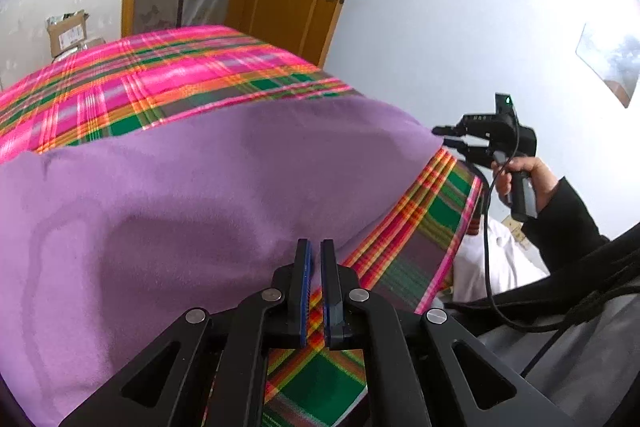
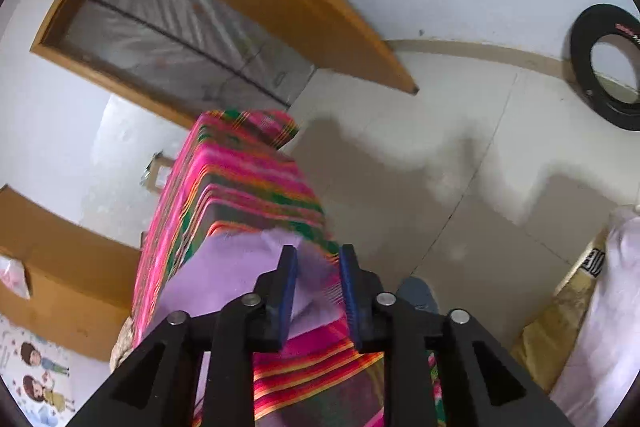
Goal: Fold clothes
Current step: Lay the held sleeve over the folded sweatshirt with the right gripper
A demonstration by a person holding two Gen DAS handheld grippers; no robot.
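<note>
Purple fleece cloth (image 1: 180,195), soft and matte, lies spread over the plaid-covered worktop (image 1: 160,75). Left gripper (image 1: 316,259) fingers are pinched nearly together at the cloth's near edge. Right gripper (image 2: 318,267) fingers stand apart around the cloth's corner, not pressing it.

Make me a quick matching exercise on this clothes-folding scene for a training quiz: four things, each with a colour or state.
Things:
1. purple garment
2. plaid cloth
3. left gripper
4. right gripper

Colour or state:
A. jaws apart
B. plain purple, lying on the plaid
C. pink, green and orange checks
D. jaws nearly together

Pairs: 1-B, 2-C, 3-D, 4-A
</note>
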